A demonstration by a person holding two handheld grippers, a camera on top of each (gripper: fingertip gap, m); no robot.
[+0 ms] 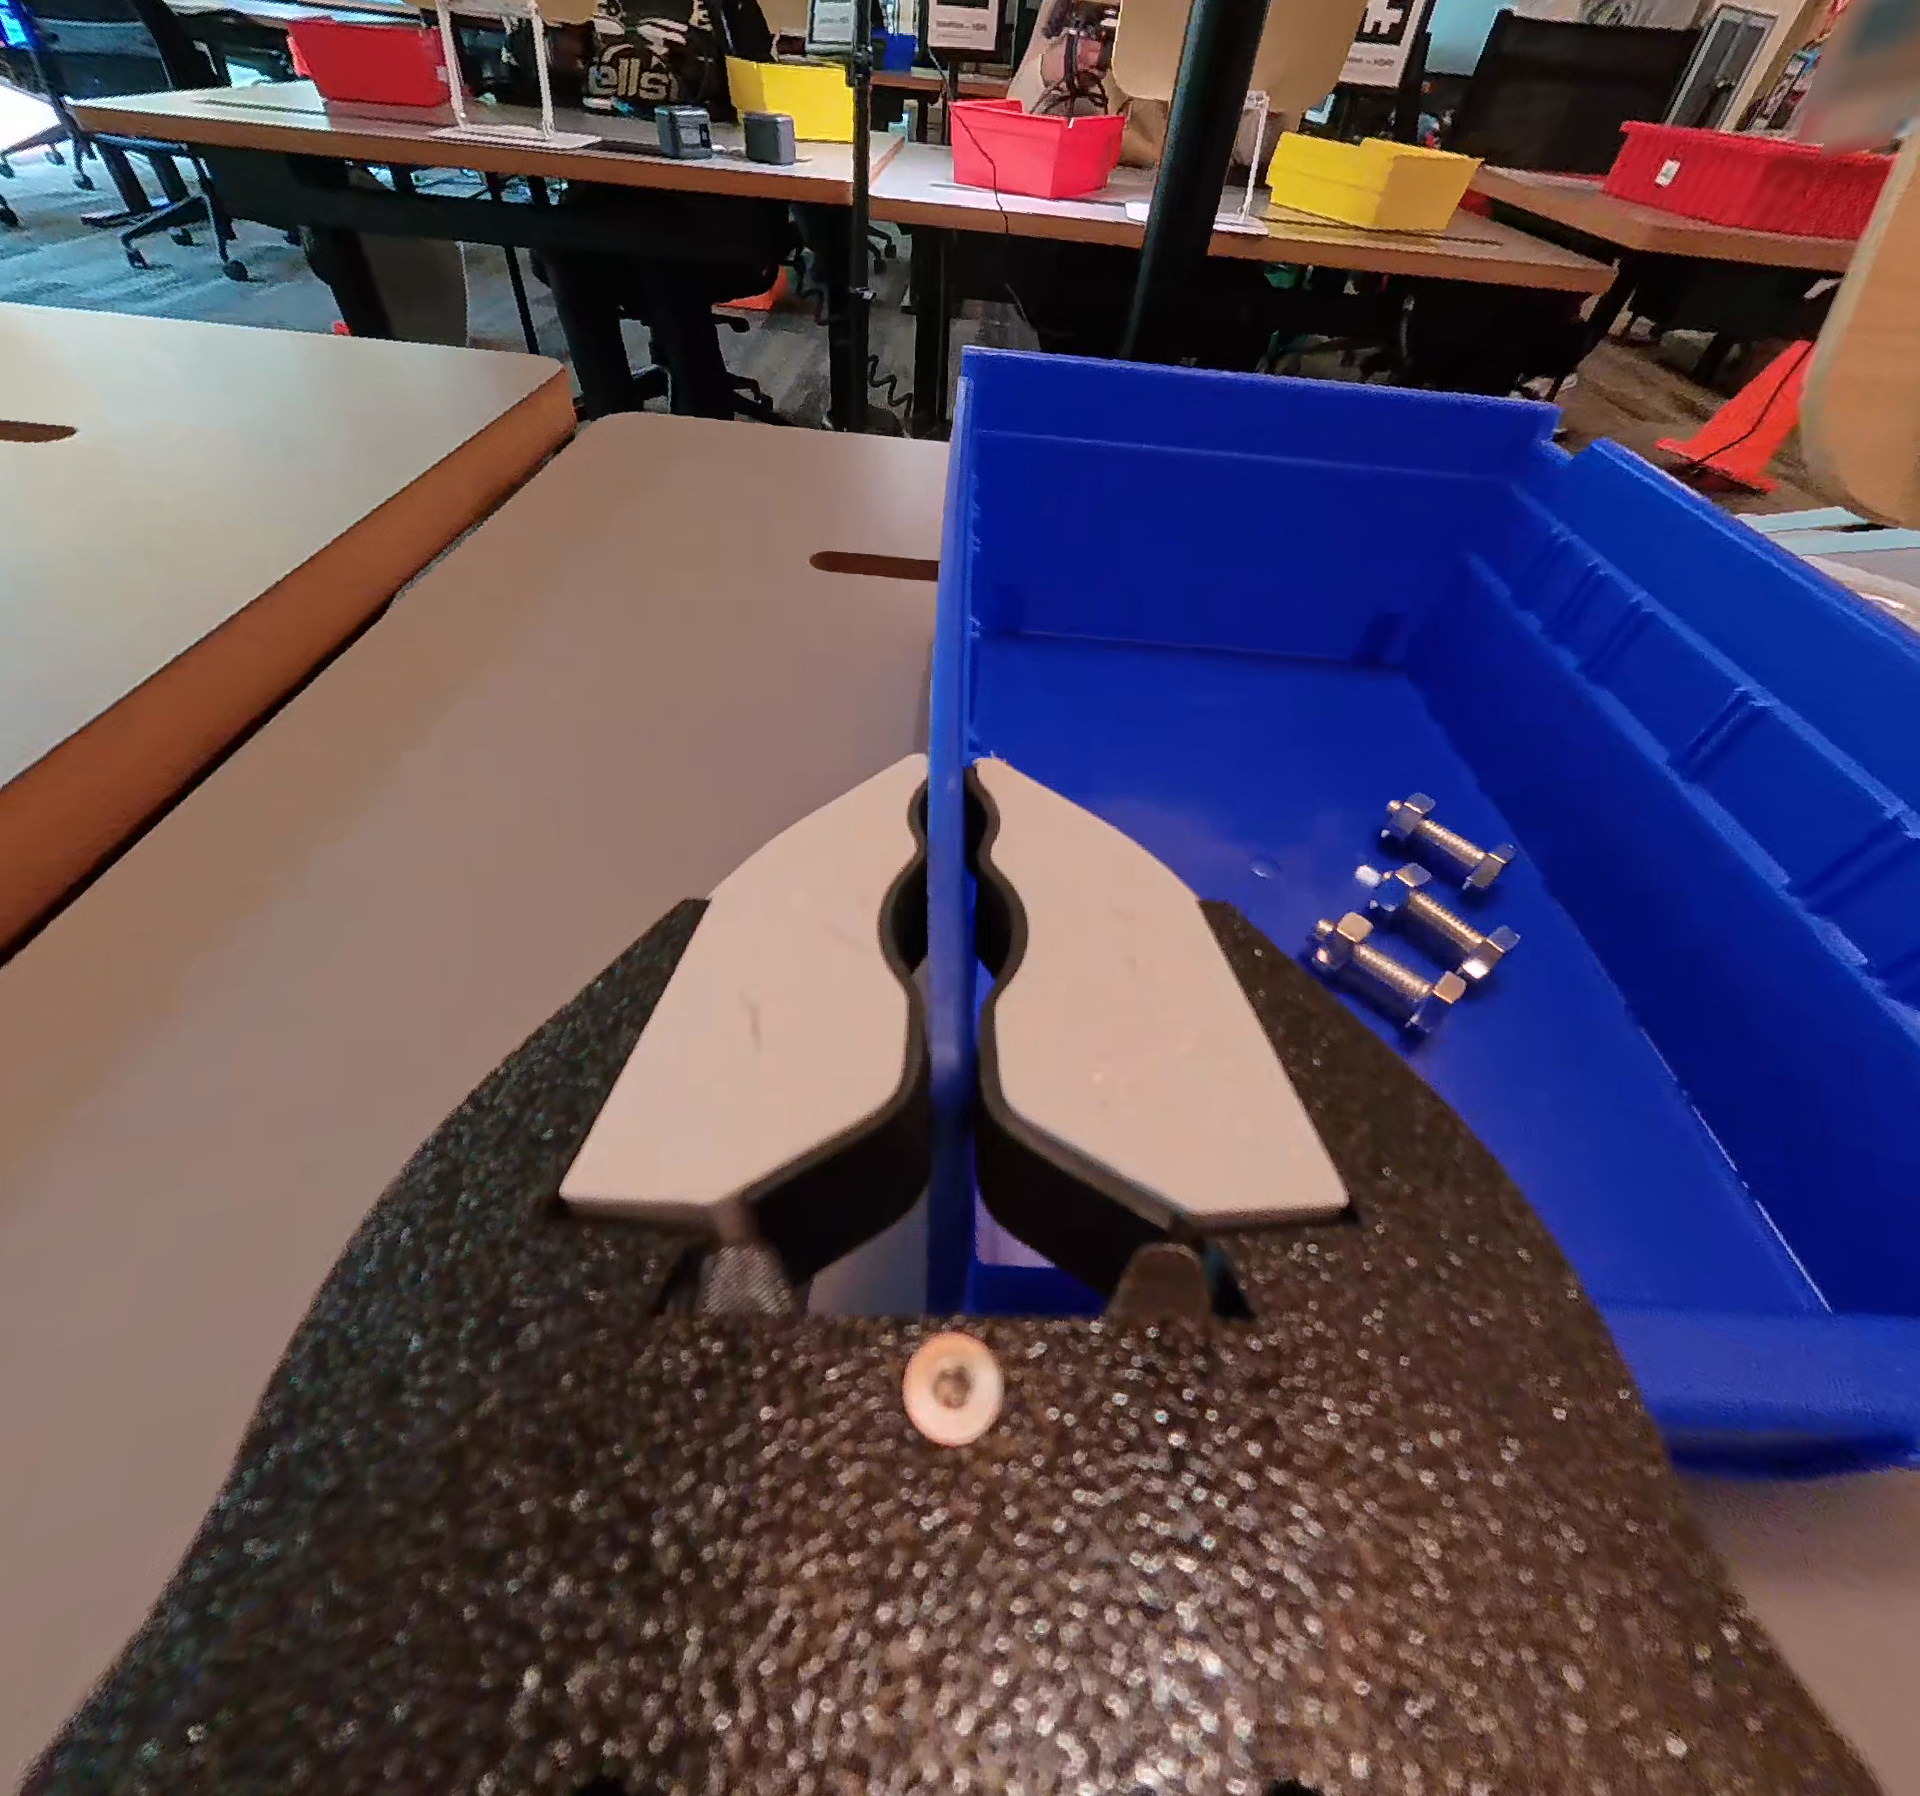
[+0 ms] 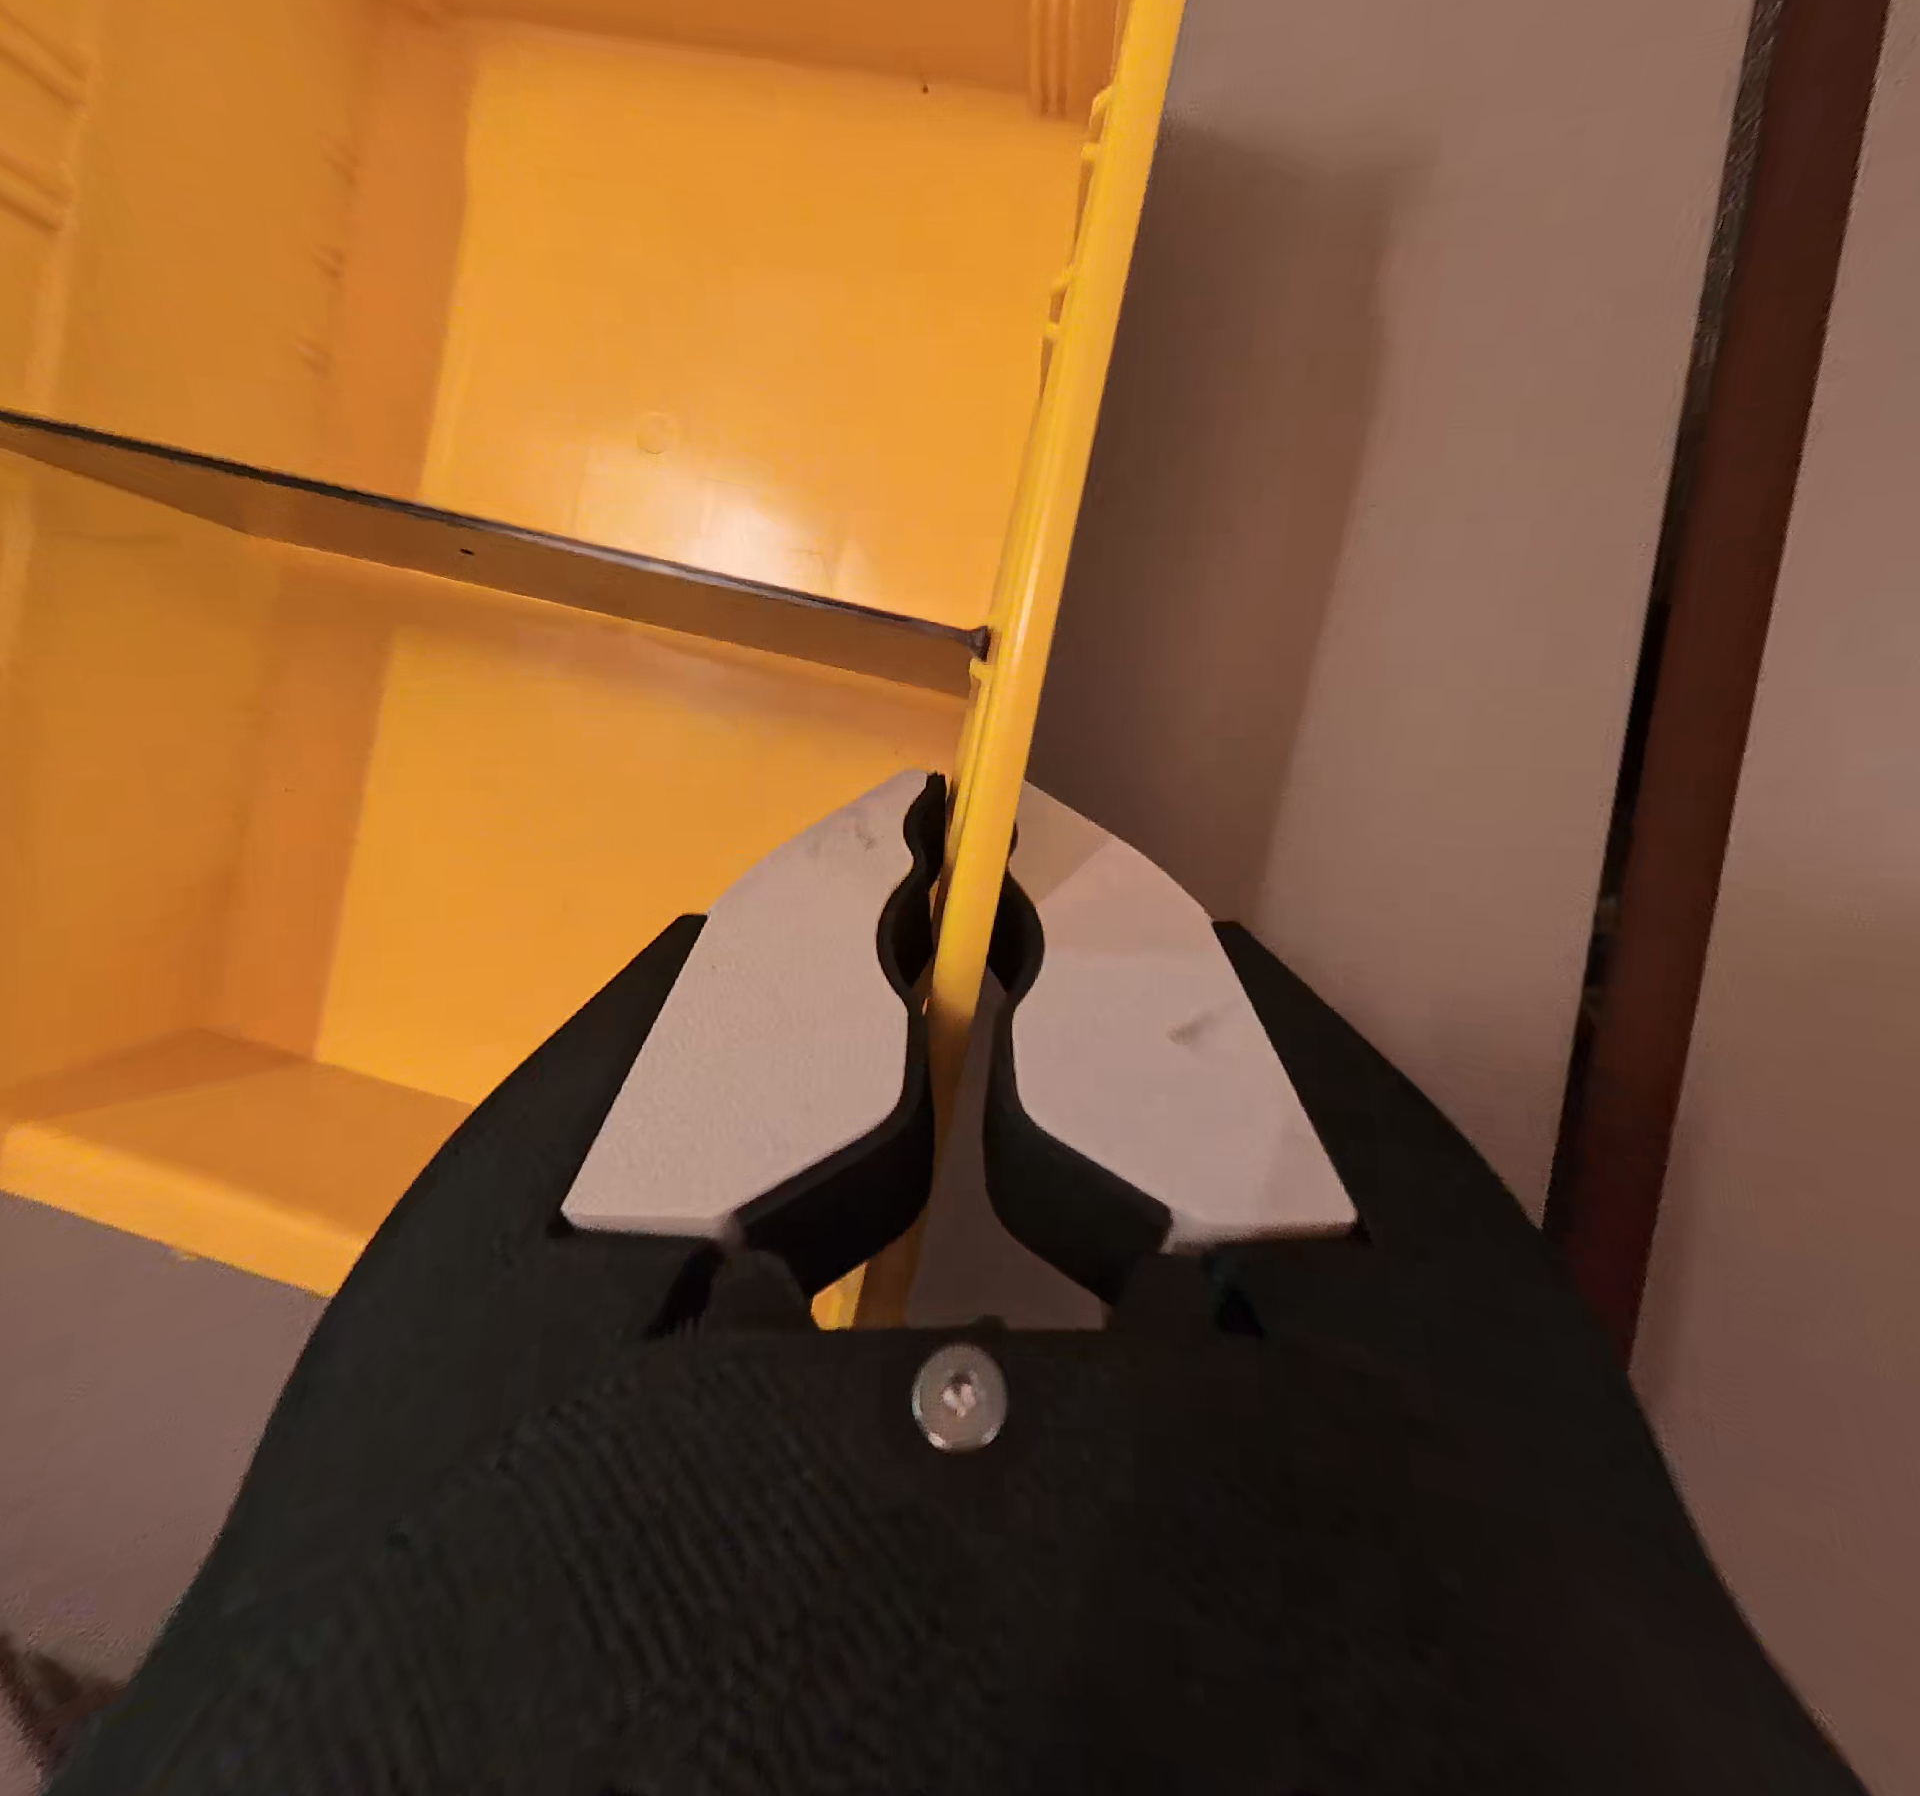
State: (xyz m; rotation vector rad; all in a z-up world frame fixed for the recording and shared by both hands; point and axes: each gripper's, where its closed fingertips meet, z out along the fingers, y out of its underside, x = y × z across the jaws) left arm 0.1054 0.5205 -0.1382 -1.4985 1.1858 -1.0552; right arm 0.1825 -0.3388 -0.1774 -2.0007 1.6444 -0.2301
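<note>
In the left wrist view my left gripper (image 1: 948, 790) is shut on the left side wall of a blue plastic bin (image 1: 1247, 541); one pad is outside the wall, the other inside. Three steel bolts with nuts (image 1: 1423, 915) lie on the bin's floor to the right of the fingers. In the right wrist view my right gripper (image 2: 977, 806) is shut on the right side wall of a yellow plastic bin (image 2: 1081, 344). A dark divider (image 2: 520, 541) crosses the yellow bin, and the compartments on both sides of it show nothing inside.
Both bins rest on a grey table (image 1: 520, 707) with a slot (image 1: 873, 562) near the blue bin. A second table (image 1: 208, 458) adjoins at left. Behind stand tables with red and yellow bins (image 1: 1039, 146), a black pole (image 1: 1205, 84) and an orange cone (image 1: 1735, 416).
</note>
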